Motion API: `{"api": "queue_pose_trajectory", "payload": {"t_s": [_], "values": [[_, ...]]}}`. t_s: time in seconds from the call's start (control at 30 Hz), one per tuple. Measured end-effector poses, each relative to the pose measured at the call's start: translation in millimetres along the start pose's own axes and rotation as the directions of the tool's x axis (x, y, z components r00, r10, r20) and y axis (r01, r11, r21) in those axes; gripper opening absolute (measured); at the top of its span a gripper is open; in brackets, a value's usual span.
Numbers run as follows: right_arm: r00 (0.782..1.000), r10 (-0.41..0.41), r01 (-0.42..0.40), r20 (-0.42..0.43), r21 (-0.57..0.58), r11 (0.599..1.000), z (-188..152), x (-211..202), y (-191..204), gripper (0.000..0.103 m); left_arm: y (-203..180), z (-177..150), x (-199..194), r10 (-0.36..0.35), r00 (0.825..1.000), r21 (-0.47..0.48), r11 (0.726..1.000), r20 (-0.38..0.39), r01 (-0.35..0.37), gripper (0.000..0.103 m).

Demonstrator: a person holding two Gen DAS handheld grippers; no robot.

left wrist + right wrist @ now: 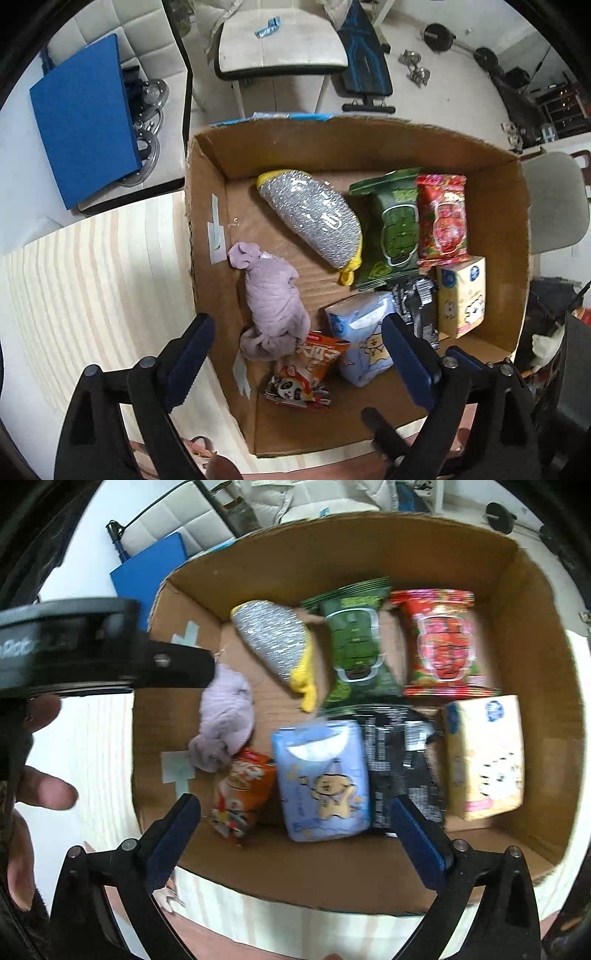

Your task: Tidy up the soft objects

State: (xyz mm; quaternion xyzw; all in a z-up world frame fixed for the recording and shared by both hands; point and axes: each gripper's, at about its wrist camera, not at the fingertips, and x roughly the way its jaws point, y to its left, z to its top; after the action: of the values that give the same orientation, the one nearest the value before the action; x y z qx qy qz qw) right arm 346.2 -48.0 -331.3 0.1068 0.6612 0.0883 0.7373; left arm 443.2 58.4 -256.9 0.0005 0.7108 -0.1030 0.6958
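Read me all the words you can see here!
"Robo": side of the left gripper, right wrist view; rest blurred.
Orange snack pack: characters too blurred.
Green pack, red pack, blue tissue pack: print unreadable.

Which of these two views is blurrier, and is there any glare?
Right wrist view: motion-smeared, print on the red pack and the yellow tissue box streaked, the tabletop at left blown out white. Left wrist view: sharper, though the silver scrubber sparkles with highlights; both bend the cardboard box edges, fisheye-style.
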Motion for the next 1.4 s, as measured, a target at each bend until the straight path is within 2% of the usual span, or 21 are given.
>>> {"api": "queue_pose_trajectory", "payload": {"t_s": [0.1,0.2,0.3,0.4,0.67,0.77,1.13,1.4], "values": [[0.999,-0.039,0.039,0.028,0.003,0.999,-4,-16,-12,0.103,-5,-14,-12,0.001,0.997,-0.017,1.0,0.072,0.001,0.1],[0.994,-0.084,0.084,0.062,0.005,0.996,-13,-39,-27,0.103,-13,-34,-25,0.058,0.986,-0.024,0.998,0.153,-0.055,0.103],[0.988,-0.128,0.128,0.09,0.009,0.992,-23,-62,-45,0.103,-23,-63,-38,0.138,0.959,-0.05,0.99,0.246,-0.129,0.103],[0.981,-0.154,0.153,0.122,0.017,0.988,-35,-90,-63,0.103,-30,-88,-46,0.164,0.943,-0.081,0.986,0.29,-0.146,0.103],[0.942,-0.232,0.237,0.243,0.008,0.971,-68,-150,-73,0.103,-47,-142,-69,0.186,0.908,-0.152,0.979,0.375,-0.137,0.103],[0.923,-0.256,0.268,0.287,-0.003,0.963,-79,-168,-69,0.103,-52,-155,-79,0.19,0.902,-0.161,0.977,0.389,-0.136,0.103],[0.92,-0.231,0.241,0.316,0.011,0.971,-94,-197,-71,0.103,-65,-178,-108,0.201,0.877,-0.187,0.974,0.437,-0.13,0.103],[0.895,-0.216,0.234,0.391,0.002,0.972,-121,-251,-65,0.103,-87,-212,-156,0.186,0.833,-0.152,0.981,0.521,-0.124,0.103]]}}
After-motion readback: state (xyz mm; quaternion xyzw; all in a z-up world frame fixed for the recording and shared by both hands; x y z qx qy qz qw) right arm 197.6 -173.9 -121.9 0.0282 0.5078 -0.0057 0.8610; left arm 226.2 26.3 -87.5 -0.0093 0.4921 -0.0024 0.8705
